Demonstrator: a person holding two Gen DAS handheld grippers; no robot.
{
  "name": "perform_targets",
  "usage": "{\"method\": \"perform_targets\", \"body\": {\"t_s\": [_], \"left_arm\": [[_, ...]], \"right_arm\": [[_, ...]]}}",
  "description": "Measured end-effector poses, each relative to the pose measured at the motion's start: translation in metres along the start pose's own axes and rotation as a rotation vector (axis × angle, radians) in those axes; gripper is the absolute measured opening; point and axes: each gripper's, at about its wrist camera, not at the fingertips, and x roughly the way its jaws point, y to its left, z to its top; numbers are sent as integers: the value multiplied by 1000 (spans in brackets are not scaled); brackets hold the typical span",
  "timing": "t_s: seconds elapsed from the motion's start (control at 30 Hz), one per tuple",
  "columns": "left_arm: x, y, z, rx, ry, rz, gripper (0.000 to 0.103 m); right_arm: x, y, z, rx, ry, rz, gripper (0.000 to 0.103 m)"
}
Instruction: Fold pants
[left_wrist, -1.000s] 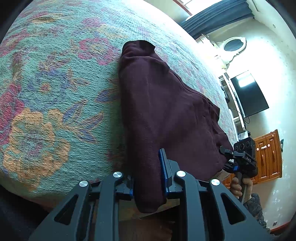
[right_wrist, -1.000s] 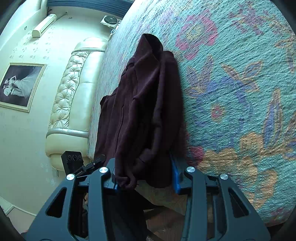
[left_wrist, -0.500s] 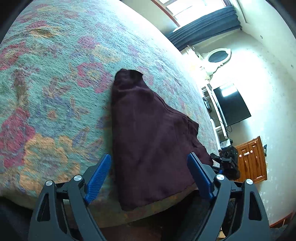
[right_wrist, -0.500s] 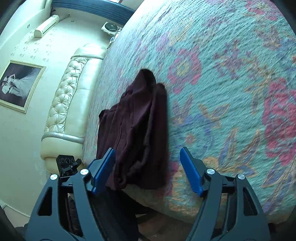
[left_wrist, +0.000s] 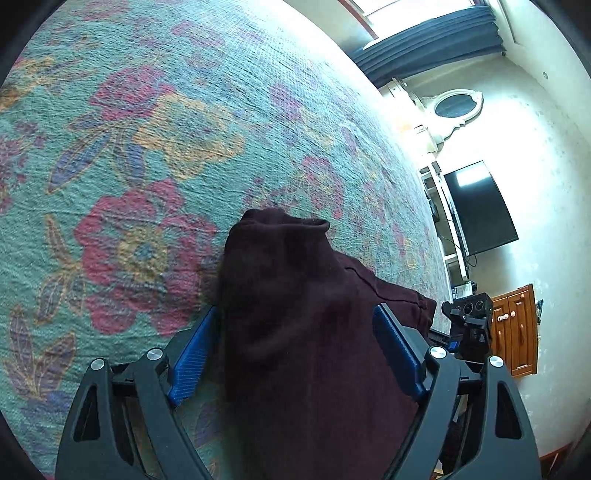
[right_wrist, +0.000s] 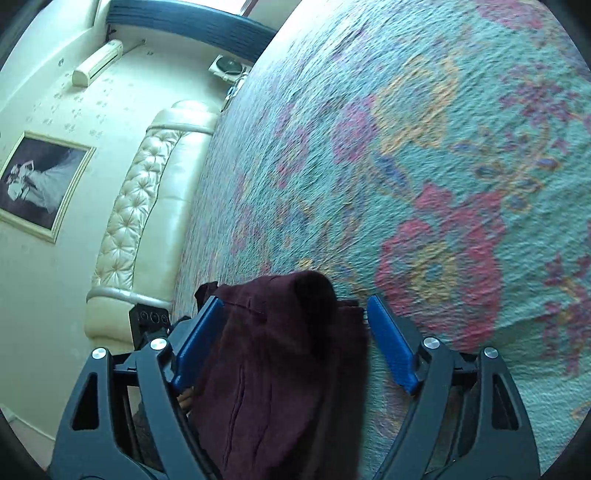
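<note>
Since a second ago both grippers have let go of the maroon pants (left_wrist: 310, 332) and slid in over them, so the cloth now fills way more of each view. The left gripper (left_wrist: 295, 354) went from pinching the fabric to spread; its jaws eased back in a touch just now, with the pants lying between its blue pads (left_wrist: 192, 358) and seemingly not clamped. Same deal with the right gripper (right_wrist: 291, 343): jaws have just been opening, fingers splayed wide, pants between them, though I can't tell if the left-hand pad brushes the cloth.

The pants sit in a folded bundle on the floral bedspread (left_wrist: 147, 147), near its close edge. From the pants, the cream tufted headboard (right_wrist: 140, 206) is off past the left gripper's side, and the TV (left_wrist: 476, 206) and wooden cabinet (left_wrist: 517, 328) are past the right gripper's side.
</note>
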Motion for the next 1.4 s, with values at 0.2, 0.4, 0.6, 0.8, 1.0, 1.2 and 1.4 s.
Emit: {"method": "perform_targets", "body": {"t_s": [0.2,0.4,0.6,0.8,1.0,1.2,1.4], "left_arm": [[0,2,-1,26,-5,109,22],[-15,-8,17,25,-60,116,16],[-22,-16,78,72,-130,170,16],[-17,-7,131,137,-163,309,16],[8,26,148,112,-98,373,17],[13,31,144,131,-121,367,21],[12,32,146,139,-133,360,22]], "right_arm": [[18,8,-7,9,10,-20,32],[14,33,5,-45,-74,-1,21],[43,57,53,-100,-93,17,20],[99,76,108,-117,-83,0,19],[139,55,135,-53,-43,-35,19],[148,15,135,82,-36,40,19],[145,12,131,73,-43,47,18]]}}
